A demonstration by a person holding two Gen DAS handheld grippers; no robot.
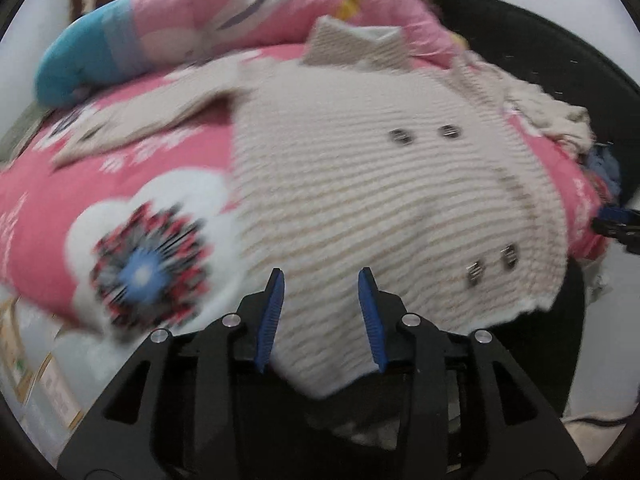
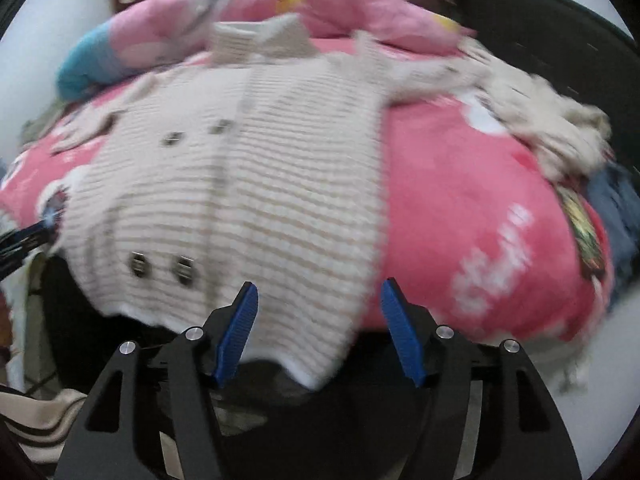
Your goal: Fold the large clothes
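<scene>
I have the cream knit cardigan spread face up on the pink floral bedspread, its collar at the far end and its hem hanging over the near edge, so the long axis runs straight away from me. My left gripper and right gripper both stand released, each straddling a hem corner without the pads pressing on it. Neither hand looks clearly nearer, so I judge the hem lifts away toward the collar.

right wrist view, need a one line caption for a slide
Right gripper open over the hem of a cream knit cardigan spread on a pink blanket, left gripper at the frame's left edge.
</scene>
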